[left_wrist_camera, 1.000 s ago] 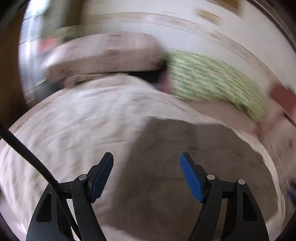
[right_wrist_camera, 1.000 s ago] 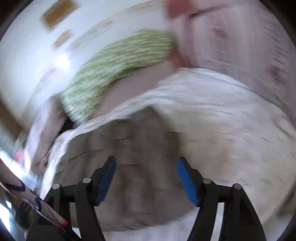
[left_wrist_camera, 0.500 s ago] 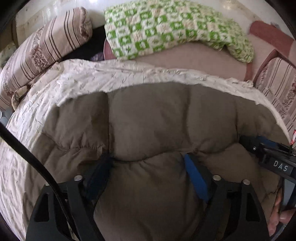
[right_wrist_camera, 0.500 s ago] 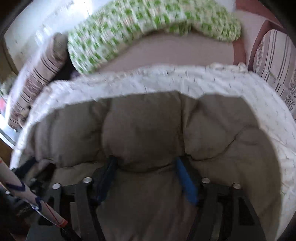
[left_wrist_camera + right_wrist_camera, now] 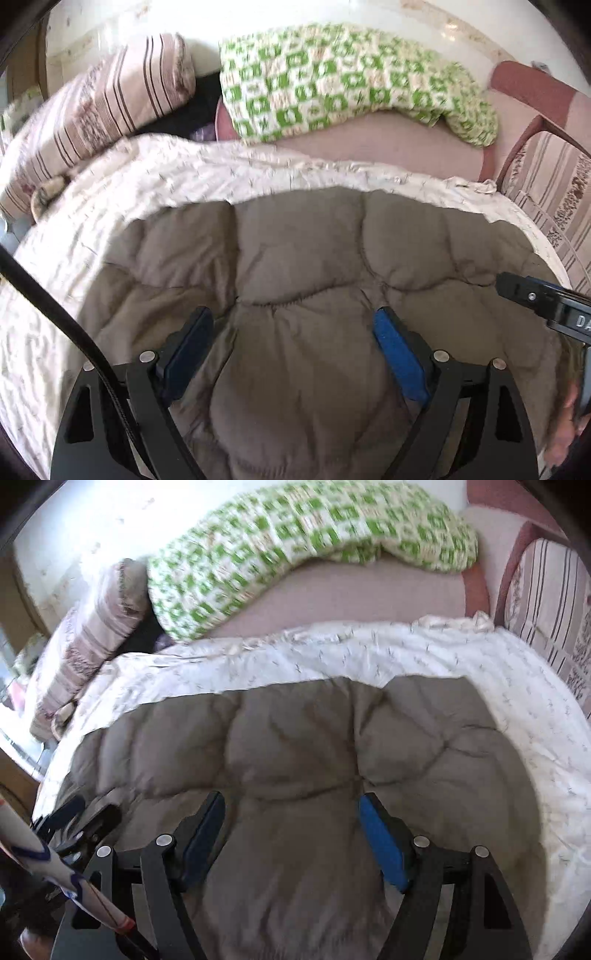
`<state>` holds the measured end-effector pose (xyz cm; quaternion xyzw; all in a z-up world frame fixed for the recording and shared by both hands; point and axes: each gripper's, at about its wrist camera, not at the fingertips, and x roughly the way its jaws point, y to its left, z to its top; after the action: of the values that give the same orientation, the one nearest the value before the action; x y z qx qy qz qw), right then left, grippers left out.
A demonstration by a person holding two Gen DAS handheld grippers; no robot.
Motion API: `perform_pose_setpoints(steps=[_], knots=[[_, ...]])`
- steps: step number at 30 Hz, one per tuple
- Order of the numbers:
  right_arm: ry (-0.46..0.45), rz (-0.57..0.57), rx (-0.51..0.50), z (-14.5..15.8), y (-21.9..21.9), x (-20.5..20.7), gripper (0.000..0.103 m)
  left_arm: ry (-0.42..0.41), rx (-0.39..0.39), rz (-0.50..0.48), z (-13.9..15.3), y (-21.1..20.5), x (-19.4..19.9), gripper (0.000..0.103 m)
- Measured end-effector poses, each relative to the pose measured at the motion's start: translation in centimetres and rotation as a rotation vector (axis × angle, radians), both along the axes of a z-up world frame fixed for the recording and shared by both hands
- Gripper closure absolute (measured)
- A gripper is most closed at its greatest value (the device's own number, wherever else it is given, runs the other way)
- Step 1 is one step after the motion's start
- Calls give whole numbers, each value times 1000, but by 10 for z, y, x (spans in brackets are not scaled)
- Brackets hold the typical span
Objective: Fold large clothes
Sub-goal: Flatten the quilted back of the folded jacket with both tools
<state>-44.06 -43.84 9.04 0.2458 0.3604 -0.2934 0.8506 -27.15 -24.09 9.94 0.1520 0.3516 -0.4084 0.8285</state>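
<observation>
Both grippers are pushed down into the padded brown quilt (image 5: pixel 295 266), and the fabric bulges up between each pair of jaws. The left gripper (image 5: pixel 293 345) has its jaws spread wide with a fat puff of quilt sitting in the gap, blue pads (image 5: pixel 397 356) against the cloth on either side but not pinched together, so released. Same with the right gripper (image 5: pixel 291 825): jaws wide, quilt filling the space between. Beyond the jaws the brown side ends in a curved edge, and the cream printed side (image 5: pixel 369 653) of the same quilt spreads out past it. Farther ahead sit a green checked blanket (image 5: pixel 343 81) and a striped pillow (image 5: pixel 107 99) off to the left.
</observation>
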Motion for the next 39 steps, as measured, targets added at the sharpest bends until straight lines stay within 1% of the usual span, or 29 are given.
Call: perform_pose_setpoints(steps=[3, 6, 9, 11, 12, 14, 16, 17, 20, 24, 26, 28, 31, 33, 35, 38, 39], knots=[[-23, 15, -10, 13, 19, -14, 23, -28, -18, 5, 11, 18, -12, 14], [-27, 29, -10, 15, 40, -23, 23, -49, 1, 24, 17, 38, -24, 14], [-50, 32, 0, 15, 55, -35, 23, -42, 7, 36, 15, 67, -34, 14], [-48, 44, -7, 15, 64, -38, 23, -48, 5, 67, 10, 80, -35, 14], [-47, 51, -8, 13, 66, -38, 23, -38, 6, 86, 6, 84, -33, 14], [-30, 64, -2, 5, 68, -33, 23, 0, 29, 109, -3, 85, -24, 14], [-6, 65, 7, -4, 66, -26, 23, 8, 32, 124, -9, 87, -20, 14], [7, 65, 0, -8, 66, -23, 23, 9, 35, 130, -13, 87, -19, 14], [61, 77, -29, -22, 67, -14, 22, 48, 42, 137, -25, 83, -14, 14], [112, 83, -84, -31, 72, -6, 20, 35, 62, 133, -30, 77, -14, 13], [117, 84, -96, -32, 73, -5, 20, 32, 57, 132, -29, 78, -14, 13], [101, 83, -88, -29, 71, -8, 20, 38, 45, 130, -28, 80, -14, 13], [39, 80, -81, -14, 68, -20, 20, 53, 25, 126, -25, 85, -11, 13], [11, 31, -120, -1, 62, -32, 20, 42, 15, 135, -21, 88, -10, 13], [4, -25, -119, 3, 48, -42, 20, 35, 8, 137, -20, 90, -9, 13], [47, -100, -56, -11, 24, -50, 20, 40, 15, 136, -20, 89, -8, 13], [66, -104, -30, -19, 18, -49, 20, 39, 18, 135, -20, 89, -8, 13]])
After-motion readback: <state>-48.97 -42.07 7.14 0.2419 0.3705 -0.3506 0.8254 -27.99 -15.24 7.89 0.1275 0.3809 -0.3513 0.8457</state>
